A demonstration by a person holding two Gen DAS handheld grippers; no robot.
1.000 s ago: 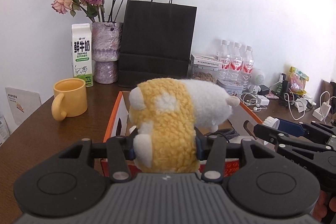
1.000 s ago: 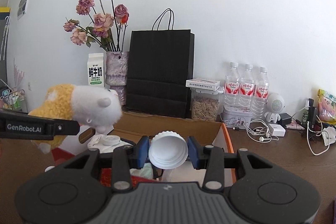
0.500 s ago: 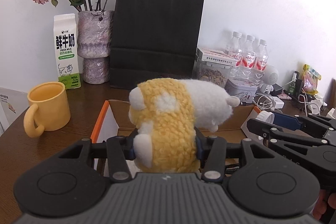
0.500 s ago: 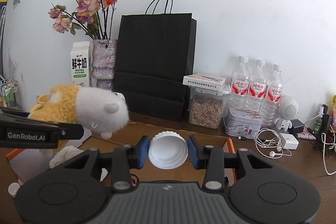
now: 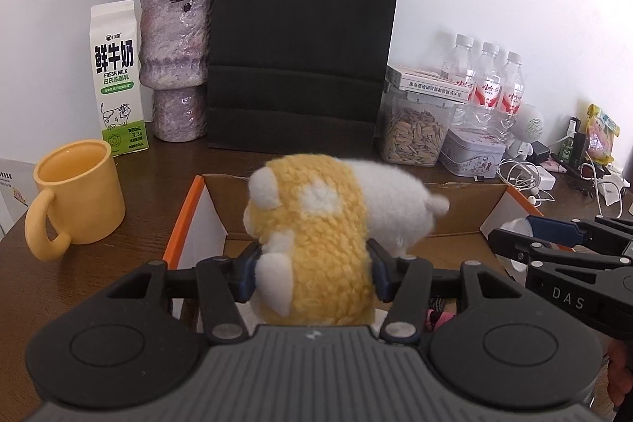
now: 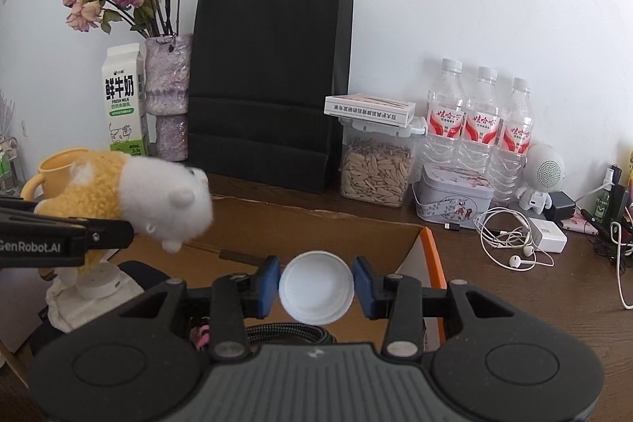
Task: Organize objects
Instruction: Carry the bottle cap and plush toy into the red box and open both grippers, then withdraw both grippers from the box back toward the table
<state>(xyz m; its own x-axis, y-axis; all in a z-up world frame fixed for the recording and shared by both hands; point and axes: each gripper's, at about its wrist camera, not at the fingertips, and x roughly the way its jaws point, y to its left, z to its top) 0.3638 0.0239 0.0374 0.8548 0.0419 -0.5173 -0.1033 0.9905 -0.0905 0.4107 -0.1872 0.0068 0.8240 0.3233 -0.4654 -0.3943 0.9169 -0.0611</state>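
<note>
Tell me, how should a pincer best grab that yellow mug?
Probably take the yellow mug by its wall near the rim, coming straight down from above: one finger inside, one outside. It stands upright with its mouth open, and the handle sticks out lower left, so pinch the bare opposite side.

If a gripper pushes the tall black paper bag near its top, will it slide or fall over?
The black paper bag probably tips rather than slides: it is tall, thin and upright. It looks light, perhaps empty, though its inside is hidden. The wall behind it may stop a backward fall.
</note>
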